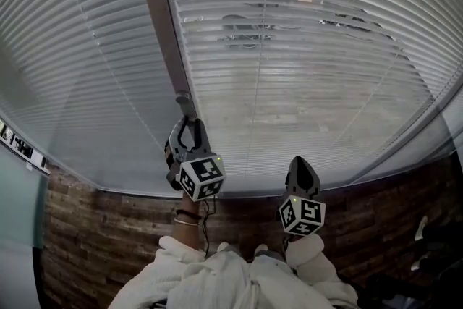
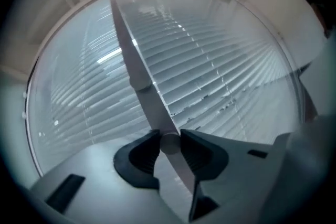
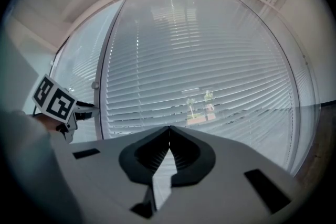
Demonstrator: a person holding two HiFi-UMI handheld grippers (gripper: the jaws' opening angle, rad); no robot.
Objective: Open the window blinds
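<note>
While the left gripper [image 1: 189, 125] clamps its jaws on the thin grey plastic tilt wand [image 2: 157, 113] hanging by the grey window mullion [image 1: 155, 11], the white horizontal-slat window blinds [image 1: 304, 47] sit only part tilted: street shows through the right panel, the left panel looks shut. Judged mid-task, with wand twisting needed to finish. The right gripper [image 1: 301, 164] hovers below the blinds, jaws pinched together, empty. The left gripper view shows pads on the wand, barely visible from the head view. The right gripper view alone shows the full window top.
</note>
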